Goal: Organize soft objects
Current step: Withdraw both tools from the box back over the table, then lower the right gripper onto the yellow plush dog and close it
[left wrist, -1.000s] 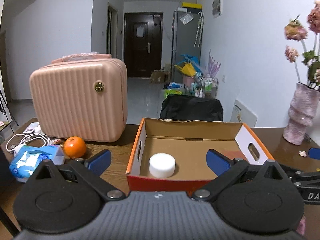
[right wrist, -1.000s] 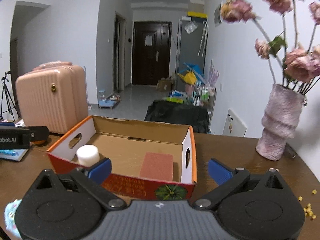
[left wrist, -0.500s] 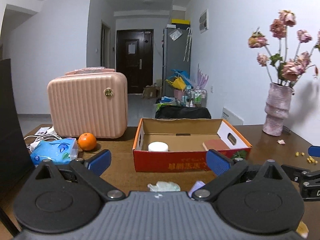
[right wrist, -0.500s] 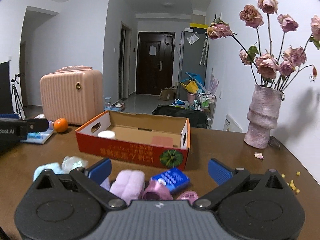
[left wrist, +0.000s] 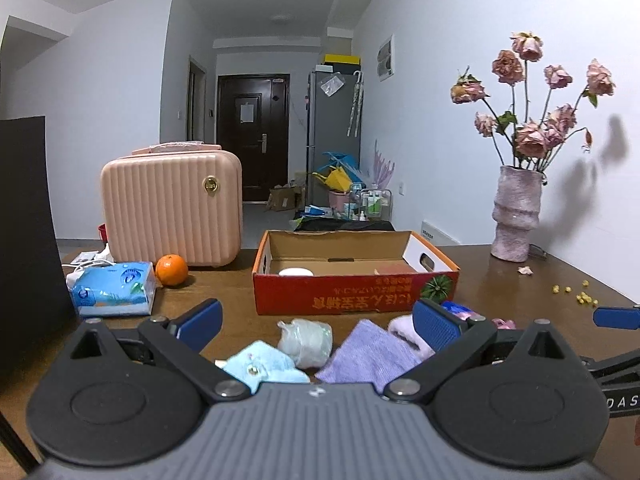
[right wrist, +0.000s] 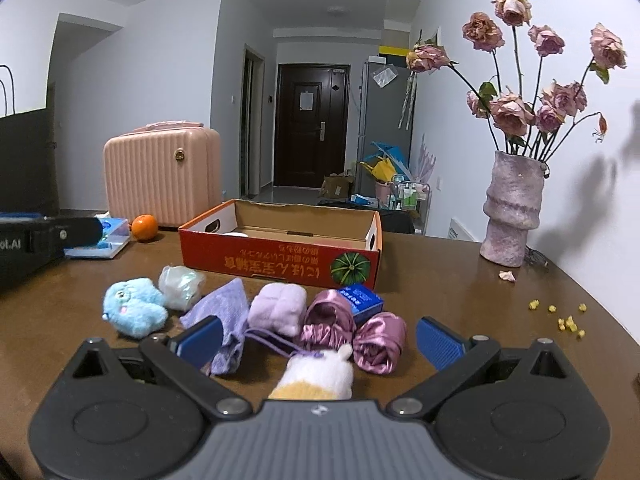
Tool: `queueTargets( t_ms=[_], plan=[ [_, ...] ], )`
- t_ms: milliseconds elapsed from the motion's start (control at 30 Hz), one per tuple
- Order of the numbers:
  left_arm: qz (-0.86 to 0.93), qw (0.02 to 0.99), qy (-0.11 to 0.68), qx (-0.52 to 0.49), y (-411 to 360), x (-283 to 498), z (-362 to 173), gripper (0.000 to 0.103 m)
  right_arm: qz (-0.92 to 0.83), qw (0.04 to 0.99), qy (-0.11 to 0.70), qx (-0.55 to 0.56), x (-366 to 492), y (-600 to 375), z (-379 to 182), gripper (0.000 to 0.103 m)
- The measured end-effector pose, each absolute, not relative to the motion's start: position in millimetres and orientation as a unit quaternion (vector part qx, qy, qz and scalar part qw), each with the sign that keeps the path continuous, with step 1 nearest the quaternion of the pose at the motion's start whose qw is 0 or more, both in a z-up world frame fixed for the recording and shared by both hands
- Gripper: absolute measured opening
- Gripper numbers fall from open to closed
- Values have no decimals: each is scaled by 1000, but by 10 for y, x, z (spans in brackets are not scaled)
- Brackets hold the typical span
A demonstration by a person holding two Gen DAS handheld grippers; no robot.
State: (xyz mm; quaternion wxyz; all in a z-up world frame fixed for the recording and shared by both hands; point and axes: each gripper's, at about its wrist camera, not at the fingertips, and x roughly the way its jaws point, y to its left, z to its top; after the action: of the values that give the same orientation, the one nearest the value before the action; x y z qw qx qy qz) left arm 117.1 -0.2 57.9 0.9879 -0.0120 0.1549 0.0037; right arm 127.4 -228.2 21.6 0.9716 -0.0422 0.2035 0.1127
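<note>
Several soft things lie on the brown table in front of a red cardboard box: a blue plush, a clear wrapped bundle, a purple cloth, a lilac pillow, two pink satin rolls and a white-and-yellow plush. The box holds a white round pad and a pinkish sponge. My left gripper is open above the blue plush and purple cloth. My right gripper is open and empty over the white plush.
A pink suitcase, an orange and a tissue pack stand at the left. A vase of dried roses stands at the right, with yellow crumbs near it. A small blue box lies beside the satin rolls.
Both grippers have pulled back from the box toward the table's near side, so the soft things in front of the box have come into view. Both stayed open.
</note>
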Motion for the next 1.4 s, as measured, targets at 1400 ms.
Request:
queueTargets(
  t_ms=[1400],
  plan=[
    [-15, 977, 209, -39, 46, 976, -96, 103, 67, 960, 272, 0, 1265, -2305, -281, 103]
  ],
)
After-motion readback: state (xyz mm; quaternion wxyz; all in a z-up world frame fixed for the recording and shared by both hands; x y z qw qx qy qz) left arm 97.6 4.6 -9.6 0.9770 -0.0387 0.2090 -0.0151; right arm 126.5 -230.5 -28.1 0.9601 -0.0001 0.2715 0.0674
